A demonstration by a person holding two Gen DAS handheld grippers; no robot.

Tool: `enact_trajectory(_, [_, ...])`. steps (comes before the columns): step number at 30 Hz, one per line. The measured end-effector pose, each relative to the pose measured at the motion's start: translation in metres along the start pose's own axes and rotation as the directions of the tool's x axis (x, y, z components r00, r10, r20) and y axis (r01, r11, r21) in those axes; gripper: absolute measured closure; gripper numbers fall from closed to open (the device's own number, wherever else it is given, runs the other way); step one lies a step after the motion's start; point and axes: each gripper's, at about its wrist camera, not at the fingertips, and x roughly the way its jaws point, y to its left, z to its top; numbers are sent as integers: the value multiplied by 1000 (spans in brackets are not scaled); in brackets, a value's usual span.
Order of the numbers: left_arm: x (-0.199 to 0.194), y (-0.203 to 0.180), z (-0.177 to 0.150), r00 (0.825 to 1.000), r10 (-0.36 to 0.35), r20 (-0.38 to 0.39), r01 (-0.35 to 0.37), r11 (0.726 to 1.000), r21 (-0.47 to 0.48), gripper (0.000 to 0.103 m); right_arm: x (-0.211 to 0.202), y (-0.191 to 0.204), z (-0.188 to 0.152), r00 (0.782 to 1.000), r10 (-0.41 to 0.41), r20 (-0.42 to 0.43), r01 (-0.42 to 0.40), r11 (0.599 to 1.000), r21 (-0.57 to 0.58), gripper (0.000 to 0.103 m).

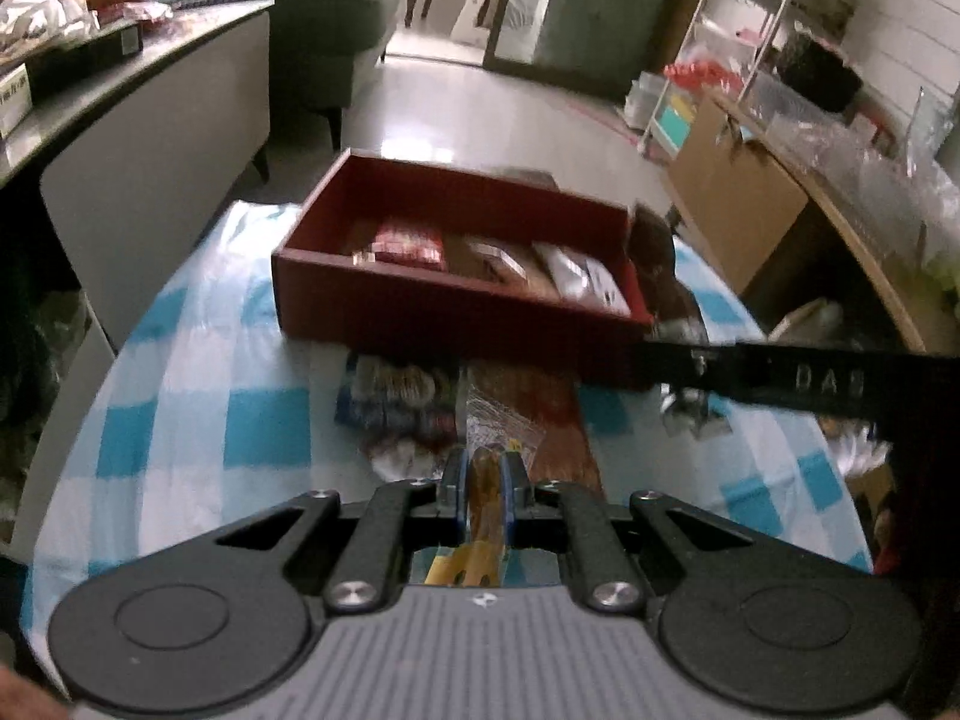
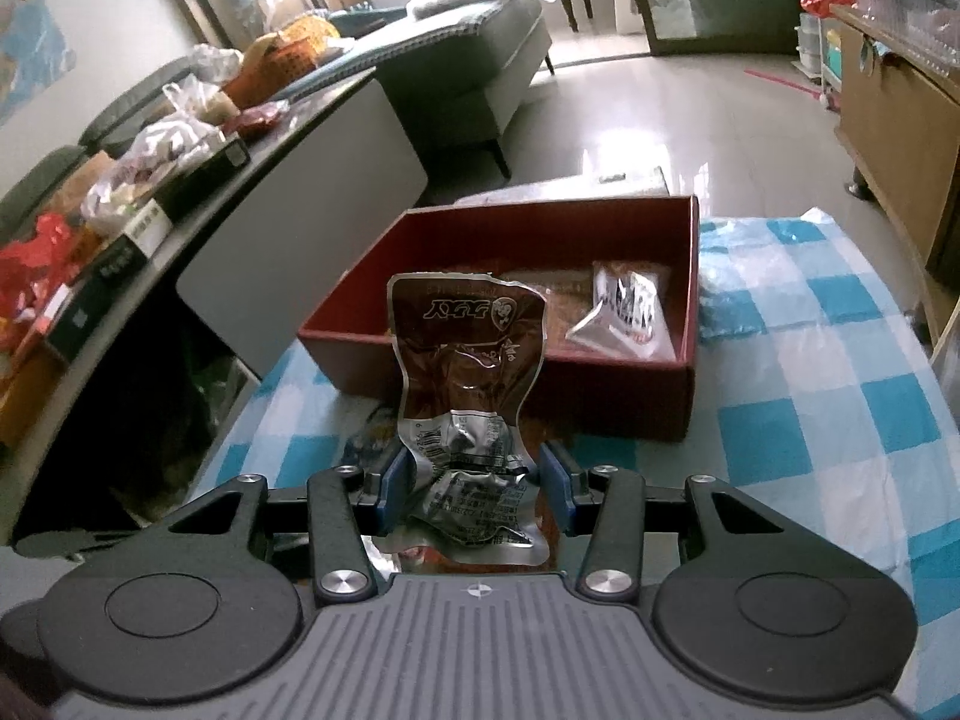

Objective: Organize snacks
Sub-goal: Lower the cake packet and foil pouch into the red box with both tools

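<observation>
Ahead of each hand-held gripper (image 2: 474, 480), black with blue pads (image 2: 397, 483), the box (image 2: 516, 396) is dark red. The tablecloth (image 2: 810, 396) beneath is checked blue and white. Between the right pads, the packet (image 2: 468, 360) is glossy brown and silver; between the left pads (image 1: 461, 474), the wrapper (image 1: 483, 480) is orange-yellow.

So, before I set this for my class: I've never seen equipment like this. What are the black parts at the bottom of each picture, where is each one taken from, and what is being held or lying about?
No robot here: a person carries a two-finger gripper in each hand, each with a camera looking forward along its fingers. The black parts are the grippers themselves.

The left wrist view shows the left gripper shut on a thin yellow-orange packet. The right wrist view shows the right gripper holding a crumpled brown and silver snack pouch upright.

Ahead of both, on a blue-and-white checked tablecloth, stands an open red box already holding several snack packets. More packets lie on the cloth before the box.
</observation>
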Motion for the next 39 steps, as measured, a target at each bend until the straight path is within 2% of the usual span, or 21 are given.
enact_trajectory(10, [16, 0, 35, 998, 6, 61, -7, 1000, 20, 96, 9, -4, 16, 999, -18, 28, 18, 1000, 24, 49])
enact_trajectory(23, [40, 2, 75, 995, 26, 98, -30, 999, 43, 100, 33, -8, 48, 999, -29, 46, 28, 999, 35, 49])
enact_trajectory(26, [46, 7, 79, 997, 13, 77, -16, 999, 30, 100, 42, -9, 55, 999, -32, 42, 31, 999, 36, 49])
enact_trajectory(28, [51, 9, 72, 999, -23, 30, 22, 999, 47, 99, 48, -11, 58, 999, -34, 38, 32, 998, 44, 49])
enact_trajectory(29, [55, 9, 66, 1000, -24, 0, 24, 998, 56, 98, 49, -12, 58, 999, -35, 37, 33, 998, 49, 49])
enact_trajectory(31, [67, 7, 54, 999, -6, -53, 10, 997, 79, 86, 51, -13, 58, 999, -37, 31, 35, 998, 52, 49])
enact_trajectory(32, [74, 6, 51, 997, 14, -75, -7, 996, 93, 76, 52, -13, 58, 999, -38, 28, 37, 998, 52, 49])
enact_trajectory(33, [81, 4, 49, 995, 43, -90, -34, 994, 101, 74, 53, -13, 57, 999, -40, 23, 39, 998, 50, 49])
enact_trajectory(35, [89, 3, 50, 994, 63, -86, -55, 994, 98, 71, 53, -14, 55, 999, -44, 16, 43, 998, 49, 49])
enact_trajectory(38, [95, 1, 51, 997, 22, -76, -18, 998, 52, 55, 53, -14, 54, 999, -39, 9, 39, 998, 51, 49])
enact_trajectory(39, [98, -2, 50, 997, 34, -66, -30, 997, 71, 55, 52, -14, 54, 999, -38, 8, 37, 998, 49, 49])
